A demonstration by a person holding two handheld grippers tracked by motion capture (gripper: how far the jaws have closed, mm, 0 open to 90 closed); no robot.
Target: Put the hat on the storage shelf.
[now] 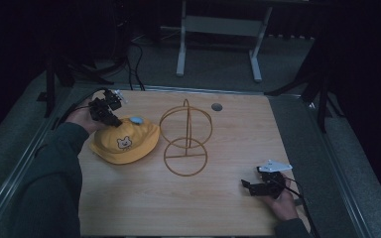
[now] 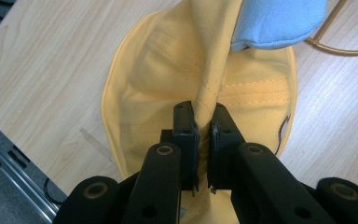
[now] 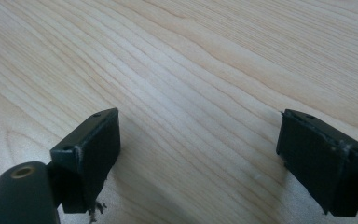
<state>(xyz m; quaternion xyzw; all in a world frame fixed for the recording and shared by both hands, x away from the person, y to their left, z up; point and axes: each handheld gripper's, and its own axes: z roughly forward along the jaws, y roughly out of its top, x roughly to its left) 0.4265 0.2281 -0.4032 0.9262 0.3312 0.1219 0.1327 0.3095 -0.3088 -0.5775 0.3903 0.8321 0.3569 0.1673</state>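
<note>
A yellow child's hat (image 1: 124, 141) with a bear face and a light blue patch (image 1: 136, 120) lies on the left of the wooden table (image 1: 228, 198). My left gripper (image 1: 110, 119) is shut on a pinched fold of the hat's fabric at its back left; in the left gripper view the jaws (image 2: 204, 122) squeeze the yellow hat (image 2: 168, 70) and the blue patch (image 2: 279, 21) sits above. A gold wire hat stand (image 1: 186, 139) stands beside the hat. My right gripper (image 1: 250, 187) rests near the front right, open over bare wood (image 3: 200, 135).
A small round grommet (image 1: 217, 106) sits in the table's far edge. A metal rail (image 2: 14, 168) runs along the table's left side. A desk frame (image 1: 218, 39) stands on the floor beyond. Bare wood lies between stand and right gripper.
</note>
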